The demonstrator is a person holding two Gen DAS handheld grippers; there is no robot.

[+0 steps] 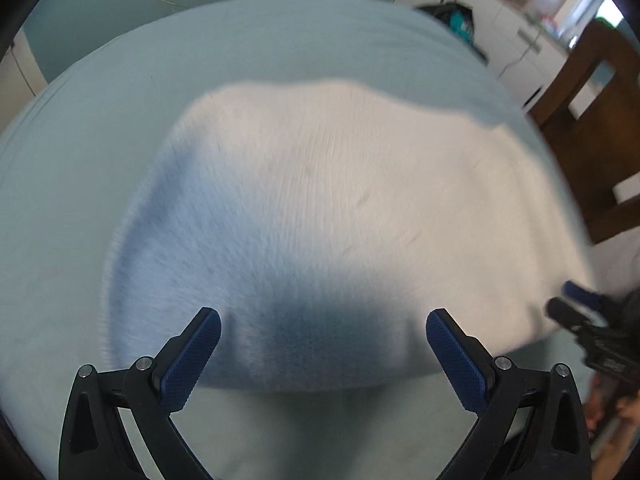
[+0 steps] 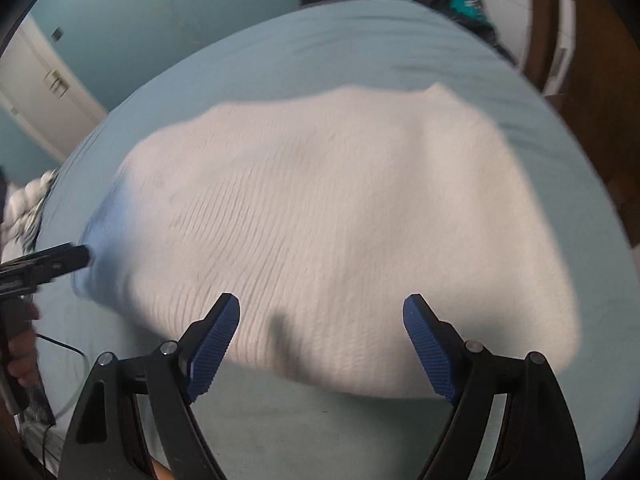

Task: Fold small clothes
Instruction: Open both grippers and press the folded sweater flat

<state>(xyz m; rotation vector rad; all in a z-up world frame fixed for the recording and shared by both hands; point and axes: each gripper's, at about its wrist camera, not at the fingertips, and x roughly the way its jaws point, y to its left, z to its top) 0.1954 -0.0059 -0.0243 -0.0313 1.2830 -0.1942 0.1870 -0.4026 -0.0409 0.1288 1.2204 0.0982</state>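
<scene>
A white ribbed knit garment [image 1: 320, 208] lies spread flat on a pale blue sheet [image 1: 60, 220]; it also shows in the right wrist view [image 2: 332, 220]. My left gripper [image 1: 323, 322] is open and empty, just above the garment's near edge. My right gripper [image 2: 321, 308] is open and empty, over the garment's near edge further right. The right gripper shows at the right rim of the left wrist view [image 1: 576, 312], beside the garment's right corner. The left gripper shows at the left rim of the right wrist view [image 2: 60, 260], at the garment's left corner. Both views are blurred.
The sheet [image 2: 360, 40] covers a table or bed. A wooden chair [image 1: 592, 140] stands at the right. White cabinets [image 1: 500, 20] and a dark pile with teal cloth [image 1: 460, 20] lie beyond. A patterned cloth [image 2: 28, 204] lies at the left edge.
</scene>
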